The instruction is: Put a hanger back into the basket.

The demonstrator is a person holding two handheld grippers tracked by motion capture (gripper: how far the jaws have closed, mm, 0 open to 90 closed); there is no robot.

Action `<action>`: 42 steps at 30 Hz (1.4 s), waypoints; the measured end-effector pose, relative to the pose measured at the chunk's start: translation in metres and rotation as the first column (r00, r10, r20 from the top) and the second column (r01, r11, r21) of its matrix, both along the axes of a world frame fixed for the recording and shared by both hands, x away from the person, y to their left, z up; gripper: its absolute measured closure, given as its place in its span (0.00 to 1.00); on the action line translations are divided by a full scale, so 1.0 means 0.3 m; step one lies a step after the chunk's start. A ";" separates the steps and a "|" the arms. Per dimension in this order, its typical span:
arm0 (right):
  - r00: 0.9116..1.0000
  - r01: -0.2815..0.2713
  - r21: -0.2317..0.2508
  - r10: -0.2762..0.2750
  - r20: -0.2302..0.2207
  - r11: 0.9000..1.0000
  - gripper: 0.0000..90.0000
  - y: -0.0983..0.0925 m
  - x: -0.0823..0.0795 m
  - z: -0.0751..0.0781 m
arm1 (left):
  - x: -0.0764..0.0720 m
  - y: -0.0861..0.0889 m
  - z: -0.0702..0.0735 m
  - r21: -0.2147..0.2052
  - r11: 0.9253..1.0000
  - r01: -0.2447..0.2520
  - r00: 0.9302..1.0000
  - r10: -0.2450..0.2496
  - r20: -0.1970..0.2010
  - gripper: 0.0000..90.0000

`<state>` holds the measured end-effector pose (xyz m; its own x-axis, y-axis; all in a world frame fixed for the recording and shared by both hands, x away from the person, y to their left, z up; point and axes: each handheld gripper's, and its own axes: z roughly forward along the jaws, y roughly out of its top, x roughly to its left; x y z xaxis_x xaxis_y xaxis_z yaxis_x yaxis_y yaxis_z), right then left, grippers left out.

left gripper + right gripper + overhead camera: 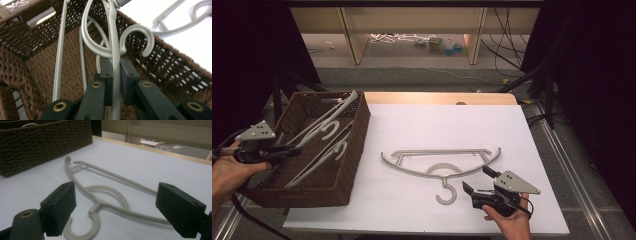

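My left gripper (296, 149) reaches over the left side of a brown wicker basket (358, 145). It is shut on the thin bar of a grey plastic hanger (115, 62), whose hook (140, 32) curls just beyond the pads. That hanger (319, 157) slants down into the basket beside other grey hangers (332, 116). One more grey hanger (438, 151) lies flat on the white table, hook toward me. My right gripper (477, 179) stands open just right of that hook, and its pads (60, 205) straddle the hanger's neck (95, 208) without touching it.
The basket wall (45, 145) stands at the left of the white tabletop (492, 125). Beyond the table's far wooden edge are shelving legs, cables and small items on the floor. Dark stands flank both sides.
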<state>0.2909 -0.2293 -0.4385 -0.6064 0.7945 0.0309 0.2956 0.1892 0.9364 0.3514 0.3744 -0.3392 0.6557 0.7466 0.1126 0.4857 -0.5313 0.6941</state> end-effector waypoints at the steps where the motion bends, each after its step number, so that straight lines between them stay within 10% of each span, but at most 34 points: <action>1: 1.000 0.001 -0.001 -0.001 -0.002 1.000 0.19 0.000 0.000 -0.001 | 0.000 0.000 0.000 0.000 1.000 0.000 1.000 0.000 0.000 0.91; 20: 1.000 -0.007 0.018 0.007 -0.005 1.000 0.19 0.003 0.001 -0.003 | 0.075 -0.004 -0.119 0.013 1.000 -0.025 0.995 0.026 -0.097 0.91; 30: 1.000 -0.009 0.020 0.009 -0.005 1.000 0.19 0.001 0.002 -0.004 | 0.100 -0.012 -0.165 0.037 0.999 -0.016 0.980 0.023 -0.197 0.90; 37: 1.000 -0.008 0.021 0.008 -0.004 1.000 0.19 0.002 0.002 -0.004 | 0.094 -0.020 -0.150 0.033 0.998 -0.056 0.985 0.061 -0.161 0.77; 42: 1.000 -0.001 0.000 0.001 -0.014 1.000 0.19 -0.003 -0.003 0.002 | 0.061 -0.033 -0.097 -0.010 0.990 -0.140 0.987 0.138 -0.084 0.49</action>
